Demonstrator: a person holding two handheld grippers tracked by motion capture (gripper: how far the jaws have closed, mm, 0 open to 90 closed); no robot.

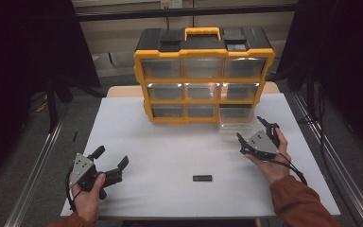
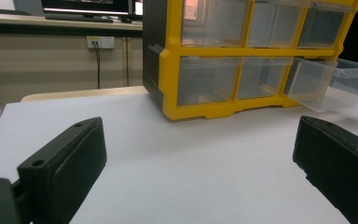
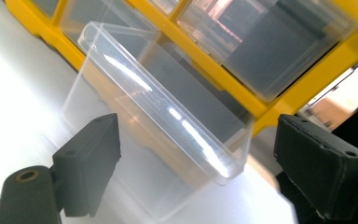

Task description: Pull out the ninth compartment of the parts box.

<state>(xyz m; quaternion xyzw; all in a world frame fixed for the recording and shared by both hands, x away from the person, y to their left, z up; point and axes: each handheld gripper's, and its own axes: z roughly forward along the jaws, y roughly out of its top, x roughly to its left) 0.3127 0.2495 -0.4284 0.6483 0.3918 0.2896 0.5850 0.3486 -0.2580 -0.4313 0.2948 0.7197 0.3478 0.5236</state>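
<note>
A yellow and black organizer [image 1: 203,71] with clear drawers stands at the back of the white table [image 1: 160,146]. Its bottom right drawer [image 1: 236,124] is pulled out and looks empty. My right gripper [image 1: 251,132] is open just in front of that drawer. In the right gripper view the drawer's clear front wall [image 3: 168,102] lies ahead between the spread jaws of the right gripper [image 3: 200,135], and neither pad touches it. My left gripper [image 1: 112,157] rests open near the front left of the table with nothing between its jaws. A small black bar [image 1: 202,178] lies on the table between the hands.
In the left gripper view, the left gripper [image 2: 200,130] faces the organizer [image 2: 242,56] and the pulled-out drawer [image 2: 331,84] across bare table. Metal rails [image 1: 38,165] run along both sides of the table, and dark curtains hang beyond them.
</note>
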